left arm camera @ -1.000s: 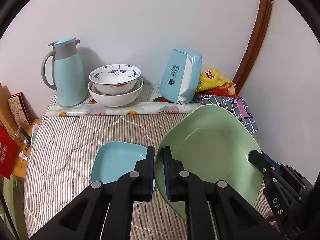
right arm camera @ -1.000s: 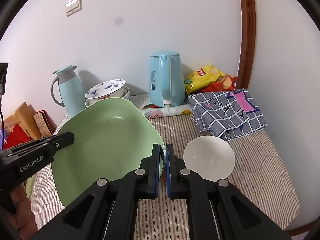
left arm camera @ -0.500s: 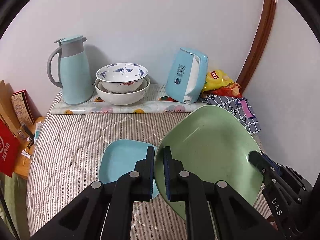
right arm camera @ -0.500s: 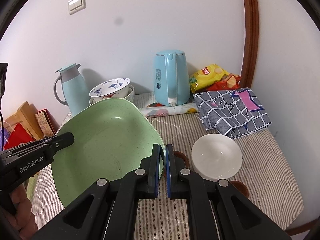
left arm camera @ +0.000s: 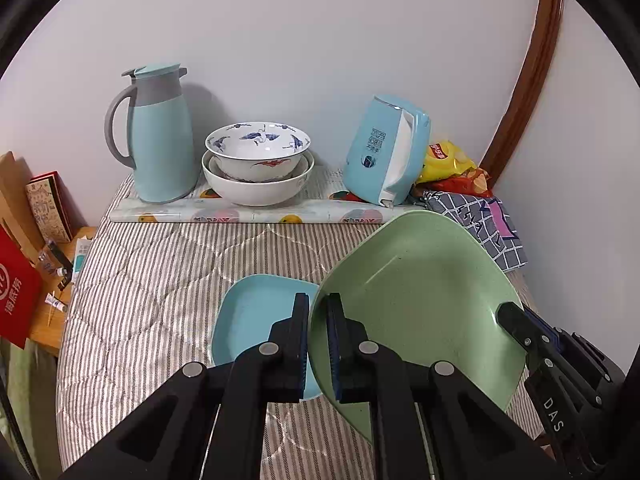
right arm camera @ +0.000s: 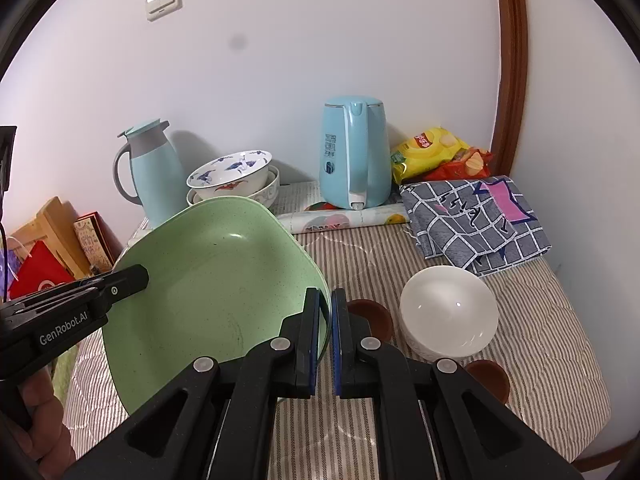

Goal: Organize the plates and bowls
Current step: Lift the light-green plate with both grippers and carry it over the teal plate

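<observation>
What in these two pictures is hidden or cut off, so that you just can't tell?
- Blue plate, left wrist view: its near right part lies behind the left gripper and the green plate.
- Two brown dishes, right wrist view: mostly hidden by the right gripper and the white bowl.
- Stacked bowls, right wrist view: lower ones hidden behind the green plate's rim.
- Person: only part of a hand shows, at the frame edge.

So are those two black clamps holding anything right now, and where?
Yes: both hold the green plate by its rim, the left gripper on one edge, the right gripper on the opposite edge.
</observation>
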Tool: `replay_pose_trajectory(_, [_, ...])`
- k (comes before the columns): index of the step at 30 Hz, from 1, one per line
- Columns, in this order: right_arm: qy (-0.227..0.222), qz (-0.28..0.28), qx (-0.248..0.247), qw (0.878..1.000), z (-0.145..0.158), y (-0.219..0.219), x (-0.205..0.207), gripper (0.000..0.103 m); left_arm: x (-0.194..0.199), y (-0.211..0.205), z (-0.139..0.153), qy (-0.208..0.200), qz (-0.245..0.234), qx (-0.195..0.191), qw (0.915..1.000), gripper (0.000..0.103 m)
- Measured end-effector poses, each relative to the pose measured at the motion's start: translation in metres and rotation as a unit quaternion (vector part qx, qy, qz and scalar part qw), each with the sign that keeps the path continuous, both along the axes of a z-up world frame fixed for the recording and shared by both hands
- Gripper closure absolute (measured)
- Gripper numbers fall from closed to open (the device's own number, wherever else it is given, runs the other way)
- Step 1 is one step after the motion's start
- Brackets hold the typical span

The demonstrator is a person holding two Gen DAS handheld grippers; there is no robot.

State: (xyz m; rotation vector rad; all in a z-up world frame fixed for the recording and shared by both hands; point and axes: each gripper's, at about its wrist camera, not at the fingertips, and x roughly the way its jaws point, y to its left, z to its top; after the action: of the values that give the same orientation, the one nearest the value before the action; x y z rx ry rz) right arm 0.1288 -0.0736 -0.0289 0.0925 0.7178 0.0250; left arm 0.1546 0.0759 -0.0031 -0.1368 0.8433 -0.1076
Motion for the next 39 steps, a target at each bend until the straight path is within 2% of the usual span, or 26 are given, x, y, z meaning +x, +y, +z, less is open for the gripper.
replay_pose_trajectory(39, [0.033,0.031,0.003,0.999,-0.032,0.032,0.024,0.097,0.017,0.037,-0.036,0.037,0.028,-0.002,0.9989,0.094])
